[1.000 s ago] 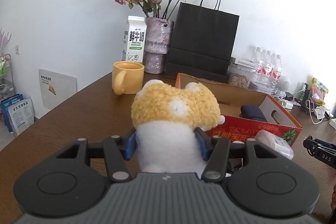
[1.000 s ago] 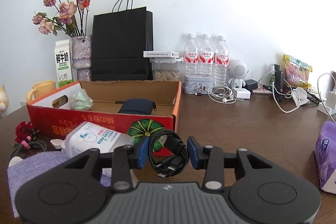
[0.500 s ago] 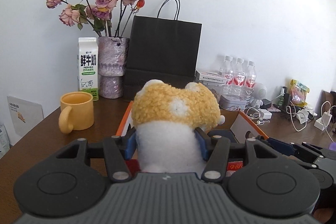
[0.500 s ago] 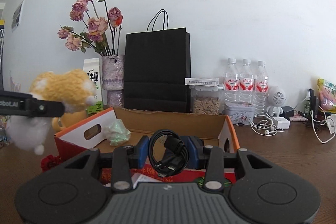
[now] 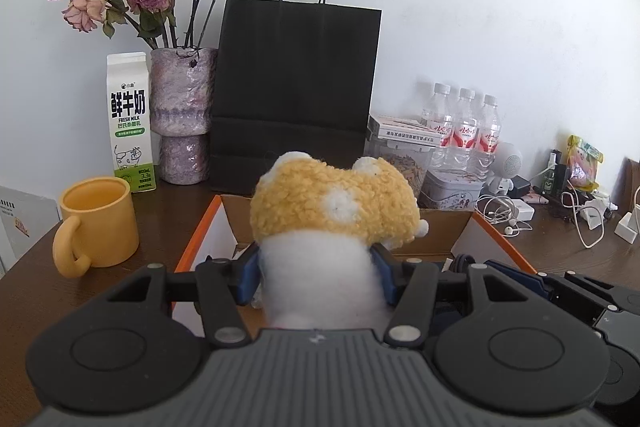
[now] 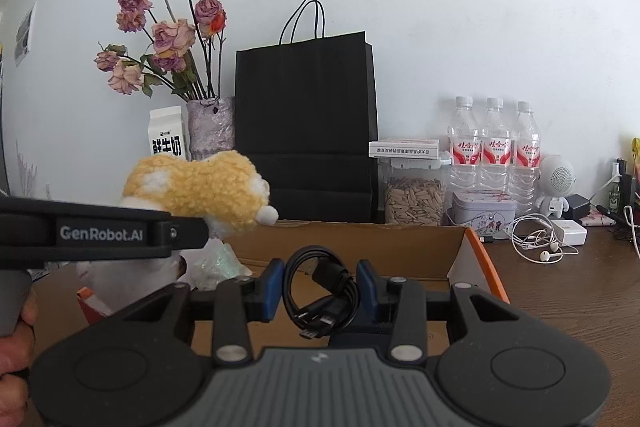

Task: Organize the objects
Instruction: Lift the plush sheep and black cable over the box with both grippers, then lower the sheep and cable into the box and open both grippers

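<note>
While both grippers hang over the box [image 6: 478,251] at once, the main risk is a clash: the left gripper [image 5: 316,275] sits close beside the right gripper [image 6: 320,293], so a sideways drift of either could knock the other's load. The plush [image 5: 334,215] bulges well above and ahead of the left fingers [image 5: 248,277], which clamp only its white lower body; soft pile may slip or snag a pad on release, and the toy could tip onto the box wall instead of inside. The cable [image 6: 320,291], a loose black coil pinched between the right fingers [image 6: 272,291], may uncoil or hook on a finger when let go. Both grippers point slightly downward toward the box interior, which lies just ahead of and below the fingertips. A person's hand [image 6: 14,343] holds the left gripper's handle at the right view's left edge.
</note>
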A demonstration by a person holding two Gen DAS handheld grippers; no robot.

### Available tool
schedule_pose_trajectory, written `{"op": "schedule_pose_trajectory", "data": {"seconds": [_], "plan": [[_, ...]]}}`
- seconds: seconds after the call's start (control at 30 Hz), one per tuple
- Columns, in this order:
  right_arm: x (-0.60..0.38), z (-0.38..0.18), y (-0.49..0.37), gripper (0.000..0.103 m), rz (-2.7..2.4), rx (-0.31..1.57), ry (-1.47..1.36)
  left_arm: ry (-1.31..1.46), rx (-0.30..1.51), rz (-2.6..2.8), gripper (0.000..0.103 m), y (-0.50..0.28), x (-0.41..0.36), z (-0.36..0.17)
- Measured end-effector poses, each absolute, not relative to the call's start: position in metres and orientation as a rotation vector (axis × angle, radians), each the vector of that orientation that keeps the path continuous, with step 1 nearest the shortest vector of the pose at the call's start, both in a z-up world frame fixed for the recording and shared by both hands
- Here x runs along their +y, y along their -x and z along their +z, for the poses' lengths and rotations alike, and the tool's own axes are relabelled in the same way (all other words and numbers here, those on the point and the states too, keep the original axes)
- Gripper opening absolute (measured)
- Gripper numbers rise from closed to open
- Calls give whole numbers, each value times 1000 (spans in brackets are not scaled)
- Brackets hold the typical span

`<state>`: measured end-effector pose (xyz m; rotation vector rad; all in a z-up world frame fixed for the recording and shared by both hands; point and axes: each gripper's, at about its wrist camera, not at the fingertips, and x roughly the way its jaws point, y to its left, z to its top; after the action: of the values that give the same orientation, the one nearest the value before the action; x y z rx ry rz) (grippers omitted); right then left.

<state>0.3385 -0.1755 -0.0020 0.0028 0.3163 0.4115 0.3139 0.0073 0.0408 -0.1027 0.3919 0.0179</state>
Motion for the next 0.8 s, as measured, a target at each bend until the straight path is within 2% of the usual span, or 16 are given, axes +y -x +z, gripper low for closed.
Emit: {"op": "schedule_pose_trajectory", "data": {"seconds": [0.4,0.5,0.53,0.57,0.6,0.63,0.67,0.8], "plan": [[-175,-17,-349,39,415,374,0,83,442,11,58,-328,9,18],[-177,-18,-350,40,403,387,-3,91,440,26,67,-328,10,17],[-178,-18,-350,48,397,389,-1,93,432,31,78,-327,11,17],[-179,-18,-350,63,386,388,-3,95,414,38,93,-325,11,18],[-181,-17,-349,73,375,385,-6,97,391,49,100,-322,11,19],[-182,-17,-349,89,362,379,-9,98,364,63,103,-320,11,20],[-183,-17,-348,95,352,372,-11,99,345,73,103,-318,11,22],[-187,-17,-348,103,328,367,-21,117,332,74,103,-316,13,23]]}}
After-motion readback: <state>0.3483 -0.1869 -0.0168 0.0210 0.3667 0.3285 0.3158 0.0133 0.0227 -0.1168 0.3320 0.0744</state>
